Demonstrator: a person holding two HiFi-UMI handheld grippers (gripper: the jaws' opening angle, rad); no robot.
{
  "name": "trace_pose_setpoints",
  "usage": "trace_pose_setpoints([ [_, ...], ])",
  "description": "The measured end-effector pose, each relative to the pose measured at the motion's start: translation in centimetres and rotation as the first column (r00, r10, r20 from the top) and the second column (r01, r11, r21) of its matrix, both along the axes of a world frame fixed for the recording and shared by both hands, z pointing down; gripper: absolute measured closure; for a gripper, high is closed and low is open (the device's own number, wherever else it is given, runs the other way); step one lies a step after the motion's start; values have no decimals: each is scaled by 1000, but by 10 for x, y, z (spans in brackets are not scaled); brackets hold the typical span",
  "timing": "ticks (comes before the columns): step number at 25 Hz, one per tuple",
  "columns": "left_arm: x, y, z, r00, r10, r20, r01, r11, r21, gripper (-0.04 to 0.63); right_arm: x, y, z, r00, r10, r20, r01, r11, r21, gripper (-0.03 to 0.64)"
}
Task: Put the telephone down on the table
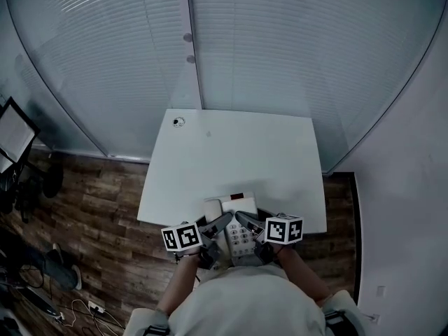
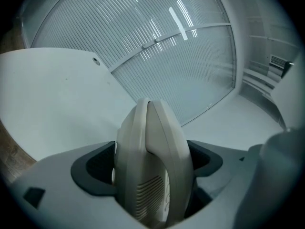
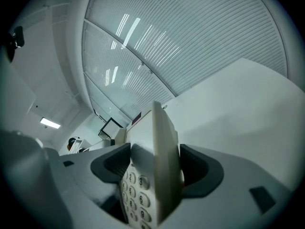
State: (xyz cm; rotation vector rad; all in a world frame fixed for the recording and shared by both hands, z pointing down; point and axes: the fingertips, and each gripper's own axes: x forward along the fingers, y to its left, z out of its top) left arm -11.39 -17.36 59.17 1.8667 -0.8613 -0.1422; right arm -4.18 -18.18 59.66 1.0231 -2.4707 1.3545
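Note:
A white desk telephone (image 1: 236,231) with a grey keypad and a small red panel is held over the front edge of the white table (image 1: 231,152), close to the person's body. My left gripper (image 1: 218,224) is shut on its left side, where the handset (image 2: 152,166) fills the gap between the dark pads (image 2: 95,168). From the other side my right gripper (image 1: 248,222) is shut on the keypad edge of the telephone (image 3: 152,171). Whether the telephone touches the table cannot be told.
A small round cable hole (image 1: 178,122) sits at the table's far left corner. Glass walls with blinds (image 1: 280,54) stand behind the table. Wooden floor (image 1: 91,201) lies to the left, with a monitor (image 1: 14,135) and cables (image 1: 77,306). A white wall (image 1: 413,208) rises at the right.

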Motion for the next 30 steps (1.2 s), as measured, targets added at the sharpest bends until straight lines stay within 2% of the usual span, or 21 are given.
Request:
trace_pose_setpoints([
  [9, -2, -50, 5, 1000, -12, -6, 12, 1000, 1, 155, -3, -51, 5, 1000, -21, -6, 21, 1000, -3, 293],
  [30, 15, -147, 40, 999, 33, 10, -32, 997, -76, 155, 15, -143, 42, 999, 42, 3, -41, 996, -85, 293],
])
